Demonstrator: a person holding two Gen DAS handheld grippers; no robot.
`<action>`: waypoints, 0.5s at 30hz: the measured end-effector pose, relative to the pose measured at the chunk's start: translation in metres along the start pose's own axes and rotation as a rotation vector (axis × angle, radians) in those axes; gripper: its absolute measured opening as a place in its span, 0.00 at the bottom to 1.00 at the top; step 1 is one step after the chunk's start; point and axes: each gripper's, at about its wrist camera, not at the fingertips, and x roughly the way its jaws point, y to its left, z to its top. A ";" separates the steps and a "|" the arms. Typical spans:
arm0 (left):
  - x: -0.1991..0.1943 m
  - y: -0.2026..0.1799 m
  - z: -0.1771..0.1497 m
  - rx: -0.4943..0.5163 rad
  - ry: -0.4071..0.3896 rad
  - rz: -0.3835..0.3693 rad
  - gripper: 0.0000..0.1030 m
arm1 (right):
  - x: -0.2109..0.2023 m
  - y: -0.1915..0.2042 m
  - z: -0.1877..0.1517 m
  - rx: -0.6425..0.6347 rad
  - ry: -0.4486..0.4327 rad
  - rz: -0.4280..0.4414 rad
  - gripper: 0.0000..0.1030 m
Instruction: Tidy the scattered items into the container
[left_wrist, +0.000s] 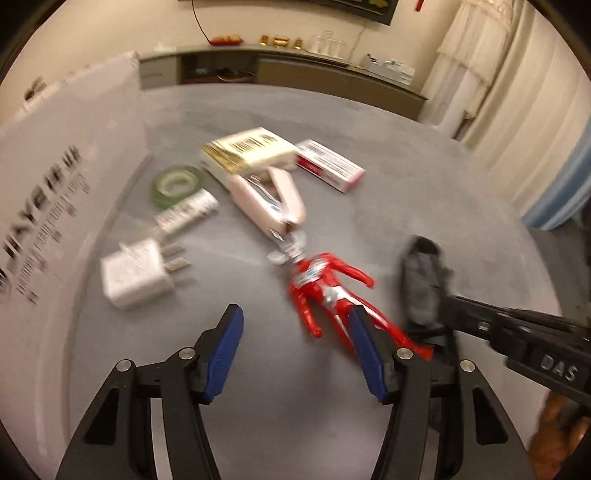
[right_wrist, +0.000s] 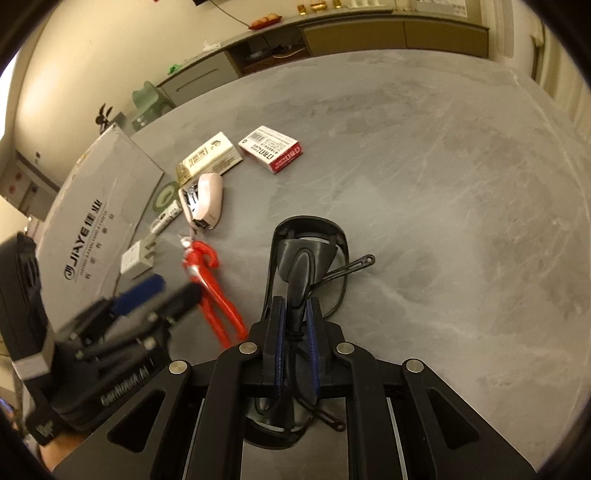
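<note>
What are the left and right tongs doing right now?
Left tongs: open, holding nothing.
Right tongs: shut on the black scanner.

On the grey table (right_wrist: 443, 184) there are two small cartons: one gold-and-cream box (right_wrist: 210, 157) and one red-and-white box (right_wrist: 271, 147), upper centre of the frame. There is one pink stapler (right_wrist: 207, 201), one green tape roll (left_wrist: 177, 182), one white tube (left_wrist: 188, 212), one white plug adapter (left_wrist: 135, 273), one red toy figure (left_wrist: 325, 291) and one black object (right_wrist: 306, 254). One grey cardboard box (right_wrist: 96, 225) stands at left. Two grippers show.
</note>
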 end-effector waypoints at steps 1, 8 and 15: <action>0.002 0.005 0.002 -0.016 0.003 0.017 0.57 | 0.001 0.001 0.000 -0.004 0.004 -0.005 0.12; 0.000 0.028 0.004 -0.183 0.008 -0.128 0.61 | 0.004 0.002 -0.003 -0.013 0.028 -0.004 0.28; 0.018 -0.004 0.004 -0.058 -0.008 -0.076 0.75 | 0.013 0.012 -0.010 -0.082 0.028 -0.048 0.34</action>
